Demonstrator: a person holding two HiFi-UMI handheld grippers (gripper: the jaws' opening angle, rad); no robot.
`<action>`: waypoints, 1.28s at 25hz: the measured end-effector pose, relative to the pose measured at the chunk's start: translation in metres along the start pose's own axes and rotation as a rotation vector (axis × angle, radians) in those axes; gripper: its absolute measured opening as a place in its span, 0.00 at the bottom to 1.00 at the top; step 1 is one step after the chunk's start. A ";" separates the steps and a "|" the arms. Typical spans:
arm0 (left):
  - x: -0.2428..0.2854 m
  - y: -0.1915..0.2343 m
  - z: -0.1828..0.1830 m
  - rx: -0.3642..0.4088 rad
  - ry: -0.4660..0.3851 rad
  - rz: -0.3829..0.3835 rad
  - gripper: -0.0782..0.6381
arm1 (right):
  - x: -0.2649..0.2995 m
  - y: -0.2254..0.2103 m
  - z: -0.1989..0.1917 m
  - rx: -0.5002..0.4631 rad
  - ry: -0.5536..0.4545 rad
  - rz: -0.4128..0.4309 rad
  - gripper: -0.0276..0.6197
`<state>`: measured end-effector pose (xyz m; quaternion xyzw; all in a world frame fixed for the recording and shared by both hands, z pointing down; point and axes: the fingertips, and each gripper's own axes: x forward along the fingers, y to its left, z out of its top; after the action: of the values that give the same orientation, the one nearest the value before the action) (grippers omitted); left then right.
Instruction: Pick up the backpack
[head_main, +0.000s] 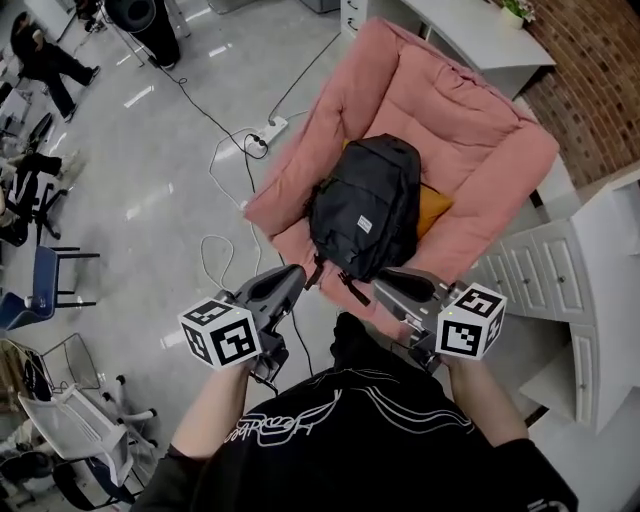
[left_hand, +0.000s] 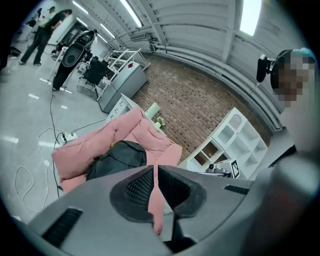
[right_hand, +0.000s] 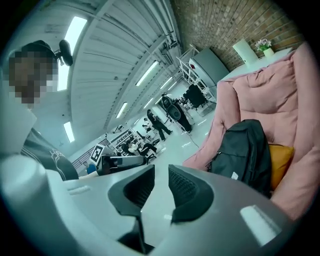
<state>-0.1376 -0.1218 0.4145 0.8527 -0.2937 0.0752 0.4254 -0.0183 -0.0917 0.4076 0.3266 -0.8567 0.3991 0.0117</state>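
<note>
One black, rounded fabric backpack (head_main: 365, 205) is lying on the seat of one thickly padded, quilted pink armchair (head_main: 470, 140). A small white rectangular label is showing on its front, and its dark straps are trailing toward six o'clock. Its cloth is looking like a smooth woven synthetic, though the view is too coarse to be sure. One soft orange cushion (head_main: 433, 208) is peeking out at the backpack's three o'clock, tucked against it. Two grey moulded-plastic grippers are hovering short of the chair's front edge, at the backpack's six to seven o'clock, both clear of it. The left gripper (head_main: 291, 274) is holding its ribbed black pads pressed together with nothing pinched between them. The right gripper (head_main: 388, 281) is holding its jaws a little spread, with only air in the gap. Each is carrying one white cube with black square markers, two cubes in all. The glossy pale grey floor (head_main: 150, 190) is reflecting the ceiling lights.
</note>
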 end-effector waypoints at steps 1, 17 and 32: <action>0.009 0.005 0.009 0.000 0.000 0.008 0.12 | 0.002 -0.010 0.006 0.011 0.002 -0.007 0.17; 0.098 0.096 0.050 0.043 0.176 0.080 0.41 | 0.003 -0.132 0.038 0.151 -0.029 -0.183 0.36; 0.186 0.196 0.032 0.121 0.483 0.022 0.45 | 0.025 -0.233 0.009 0.201 0.074 -0.516 0.43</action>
<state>-0.1001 -0.3187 0.5984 0.8307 -0.1878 0.2988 0.4306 0.0964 -0.2207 0.5666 0.5187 -0.7003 0.4775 0.1120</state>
